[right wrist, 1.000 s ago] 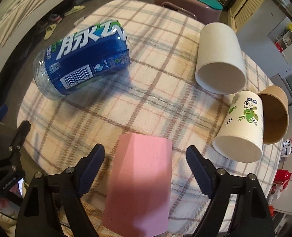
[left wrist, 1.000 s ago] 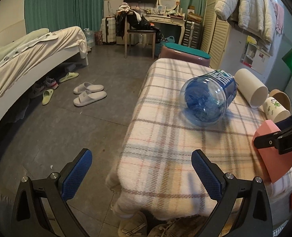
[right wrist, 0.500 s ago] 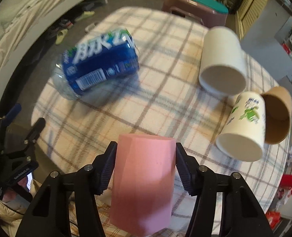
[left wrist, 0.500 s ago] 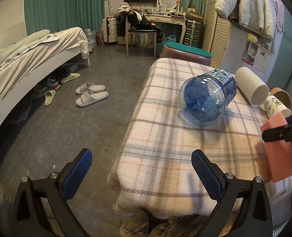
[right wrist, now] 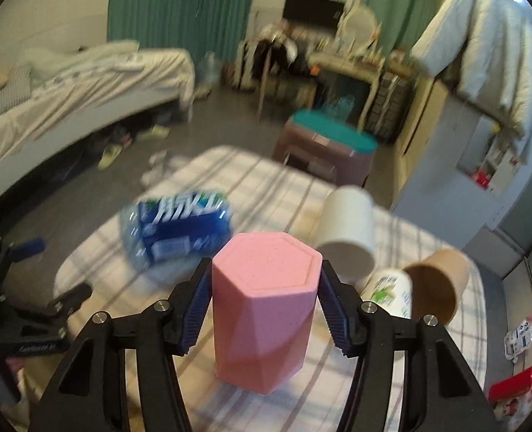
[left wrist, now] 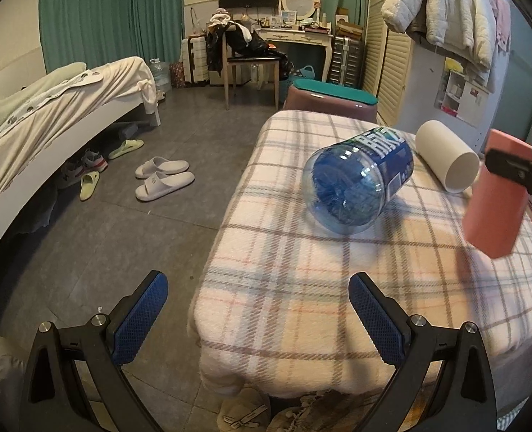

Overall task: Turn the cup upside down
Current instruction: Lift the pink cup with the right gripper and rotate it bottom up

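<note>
The right tool (right wrist: 264, 306) is clamping a pink, six-sided plastic cup (right wrist: 264, 320) between its two blue-padded fingers (right wrist: 195, 309), gripping it on opposite sides. The cup is hanging in the air above the table (left wrist: 301, 280), which is wearing a plaid cloth, and its closed hexagonal base is pointing away from the tool. Seen from the left, the cup (left wrist: 496, 194) is floating clear of the cloth at the table's right edge, tilted slightly.

The left tool (left wrist: 258, 320) is hovering near the table's front corner with its fingers spread wide, gripping nothing.

On the cloth, a large clear blue water bottle (left wrist: 359, 180) is lying on its side. Just beside it, a white cylindrical paper cup (left wrist: 445, 160) is lying too. A leaf-printed paper cup (right wrist: 390, 293) and a brown paper cup (right wrist: 436, 284) are lying touching each other.
</note>
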Tool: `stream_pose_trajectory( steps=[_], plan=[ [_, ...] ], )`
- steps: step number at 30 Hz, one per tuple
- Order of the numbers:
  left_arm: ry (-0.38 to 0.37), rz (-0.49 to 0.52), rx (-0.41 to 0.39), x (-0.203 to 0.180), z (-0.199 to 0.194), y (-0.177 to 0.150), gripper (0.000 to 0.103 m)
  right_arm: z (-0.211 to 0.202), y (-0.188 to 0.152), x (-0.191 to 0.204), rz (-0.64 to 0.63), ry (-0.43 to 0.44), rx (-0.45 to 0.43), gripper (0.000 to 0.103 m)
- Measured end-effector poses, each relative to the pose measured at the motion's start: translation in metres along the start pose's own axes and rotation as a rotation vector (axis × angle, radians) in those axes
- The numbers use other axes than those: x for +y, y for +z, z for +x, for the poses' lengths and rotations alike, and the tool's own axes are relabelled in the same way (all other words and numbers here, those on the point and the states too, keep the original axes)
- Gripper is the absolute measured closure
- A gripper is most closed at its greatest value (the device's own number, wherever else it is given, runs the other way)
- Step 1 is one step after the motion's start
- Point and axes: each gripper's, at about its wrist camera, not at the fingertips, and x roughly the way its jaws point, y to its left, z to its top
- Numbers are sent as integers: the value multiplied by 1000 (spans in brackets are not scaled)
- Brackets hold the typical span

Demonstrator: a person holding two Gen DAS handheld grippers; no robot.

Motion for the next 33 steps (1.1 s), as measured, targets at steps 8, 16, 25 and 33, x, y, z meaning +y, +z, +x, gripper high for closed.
stream_pose_trajectory(
  steps=[8,16,25,33],
  plan=[
    [-35,-13,-32,-8,-5,9,0,28,8,-5,40,-12,-58,46],
    [-41,-8,-24,-16,0,14,0,43,0,-6,40,15,-28,46],
    [-48,18,-12,-28,1,12,0,39,-20,-11,58,47,-7,46],
    [-56,29,-7,-35,-2,9,0,35,-26,-12,66,50,-5,46]
  ],
)
